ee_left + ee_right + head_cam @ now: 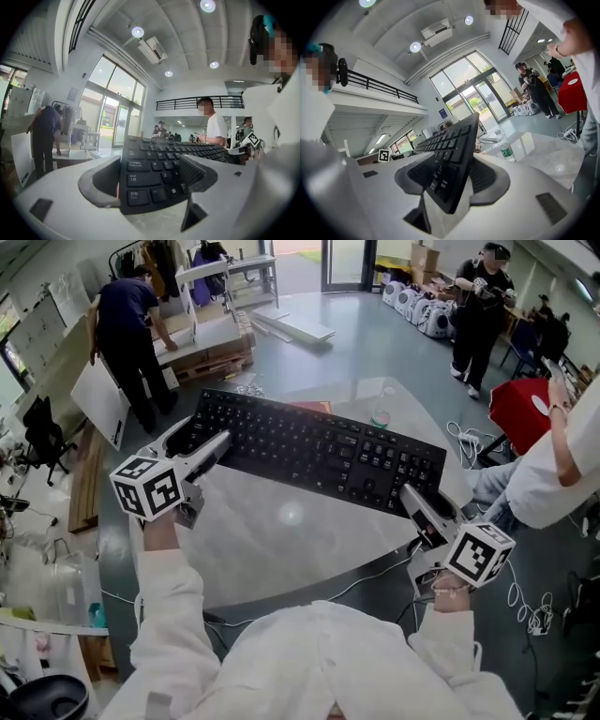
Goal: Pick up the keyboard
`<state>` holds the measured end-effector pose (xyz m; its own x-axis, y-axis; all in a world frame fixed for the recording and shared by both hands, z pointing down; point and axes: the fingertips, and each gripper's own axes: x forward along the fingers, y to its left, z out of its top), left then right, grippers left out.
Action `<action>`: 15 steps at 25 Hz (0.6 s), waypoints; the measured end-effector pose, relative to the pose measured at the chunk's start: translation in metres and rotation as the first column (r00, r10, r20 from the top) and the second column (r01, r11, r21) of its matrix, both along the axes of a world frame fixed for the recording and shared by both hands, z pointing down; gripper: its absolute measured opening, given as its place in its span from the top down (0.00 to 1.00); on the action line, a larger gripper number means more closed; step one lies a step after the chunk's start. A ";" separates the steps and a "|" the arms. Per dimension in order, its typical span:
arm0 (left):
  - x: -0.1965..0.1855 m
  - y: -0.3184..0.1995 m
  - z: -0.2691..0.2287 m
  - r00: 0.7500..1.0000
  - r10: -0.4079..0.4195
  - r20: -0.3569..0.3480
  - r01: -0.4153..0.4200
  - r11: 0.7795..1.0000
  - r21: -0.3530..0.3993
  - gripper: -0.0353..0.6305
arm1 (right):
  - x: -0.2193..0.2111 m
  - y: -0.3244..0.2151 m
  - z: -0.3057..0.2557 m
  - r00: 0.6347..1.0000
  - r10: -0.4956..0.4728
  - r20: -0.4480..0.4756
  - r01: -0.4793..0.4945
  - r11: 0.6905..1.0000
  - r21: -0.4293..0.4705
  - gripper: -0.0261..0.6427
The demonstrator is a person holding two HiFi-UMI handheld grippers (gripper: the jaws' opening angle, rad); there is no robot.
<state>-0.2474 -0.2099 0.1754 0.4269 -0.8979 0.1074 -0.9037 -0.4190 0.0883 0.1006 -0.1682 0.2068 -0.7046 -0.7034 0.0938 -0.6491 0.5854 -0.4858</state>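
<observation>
A long black keyboard [319, 451] hangs slanted over the round pale table [291, 549], one gripper on each end. My left gripper [202, 451] is shut on its left end. In the left gripper view the Ctrl and Shift corner of the keyboard [150, 176] sits between the grey fingers [199, 171]. My right gripper [420, 507] is shut on the right end. The right gripper view shows the keyboard [452, 154] edge-on and tilted, with the ribbed pads [485, 178] against both faces.
A small plastic bottle [380, 416] stands on the table's far side, behind the keyboard. One person [131, 324] bends over pallets at back left, another [478, 306] stands at back right, and a third [562, 456] is close on the right. Cables [530, 610] lie on the floor.
</observation>
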 end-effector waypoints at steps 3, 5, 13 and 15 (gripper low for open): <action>-0.002 0.002 0.003 1.000 -0.001 -0.009 0.001 1.000 -0.003 0.37 | 0.000 0.001 -0.001 1.000 0.006 -0.002 -0.006 1.000 0.000 0.63; -0.002 0.001 0.005 1.000 0.000 -0.013 0.000 1.000 -0.006 0.37 | -0.001 0.001 -0.002 1.000 0.002 -0.005 -0.002 1.000 0.007 0.63; -0.002 0.001 0.003 1.000 0.006 -0.011 -0.006 1.000 -0.010 0.37 | -0.003 0.003 -0.006 0.999 -0.012 -0.037 0.013 0.999 0.029 0.64; -0.001 0.001 0.002 1.000 0.006 0.000 -0.006 1.000 -0.010 0.37 | -0.002 0.002 -0.003 0.999 -0.005 -0.052 0.006 1.000 0.019 0.64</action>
